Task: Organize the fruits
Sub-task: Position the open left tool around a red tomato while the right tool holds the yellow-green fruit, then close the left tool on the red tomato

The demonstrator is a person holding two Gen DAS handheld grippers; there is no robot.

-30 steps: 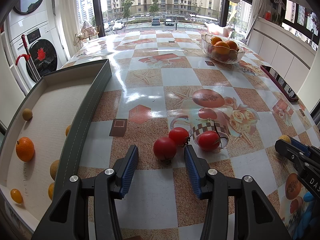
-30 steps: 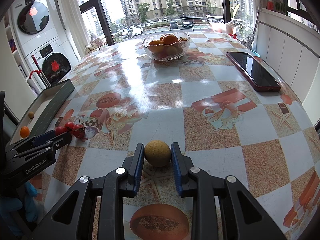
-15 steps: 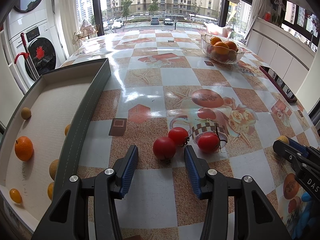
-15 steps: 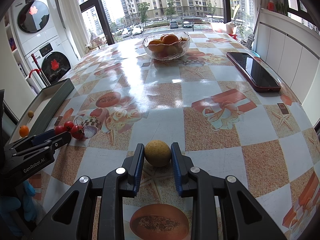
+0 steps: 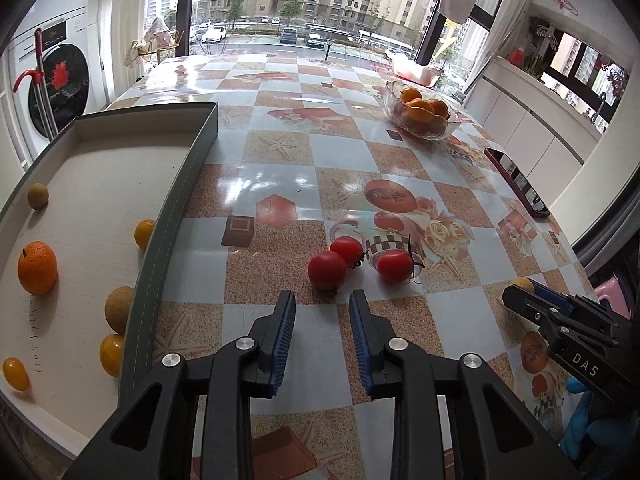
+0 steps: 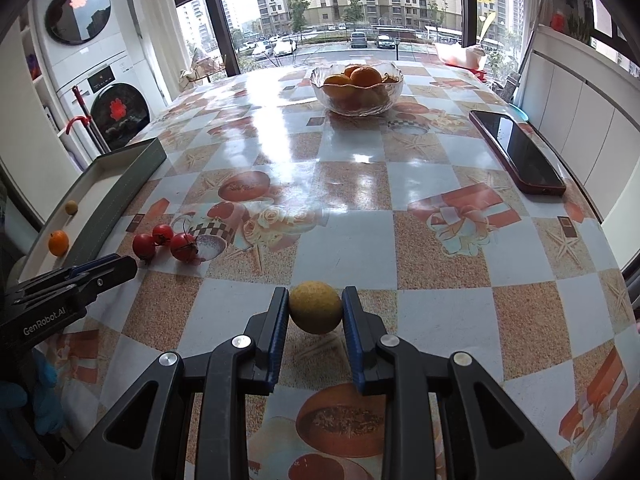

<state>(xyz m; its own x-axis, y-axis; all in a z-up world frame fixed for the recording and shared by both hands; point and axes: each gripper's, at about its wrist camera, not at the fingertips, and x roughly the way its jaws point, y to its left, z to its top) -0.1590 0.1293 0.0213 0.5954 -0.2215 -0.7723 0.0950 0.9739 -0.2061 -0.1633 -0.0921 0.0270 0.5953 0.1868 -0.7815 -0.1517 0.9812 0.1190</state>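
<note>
Three red tomatoes (image 5: 327, 270) lie together on the patterned table. My left gripper (image 5: 322, 300) is open and empty, its tips just short of the nearest tomato. My right gripper (image 6: 315, 298) is shut on a yellow-brown round fruit (image 6: 315, 307) and holds it just above the table. The tomatoes also show in the right wrist view (image 6: 144, 246), left of the fruit. A grey-rimmed tray (image 5: 176, 196) at the left holds an orange (image 5: 37, 267) and several small yellow and brown fruits.
A glass bowl of oranges (image 6: 356, 88) stands at the far side of the table. A phone in a red case (image 6: 516, 152) lies at the right edge. Washing machines stand beyond the table's left side.
My left gripper has pulled back a little from the nearest tomato, which now sits just beyond its tips, and the view has tilted. My right gripper still holds the fruit in place.
</note>
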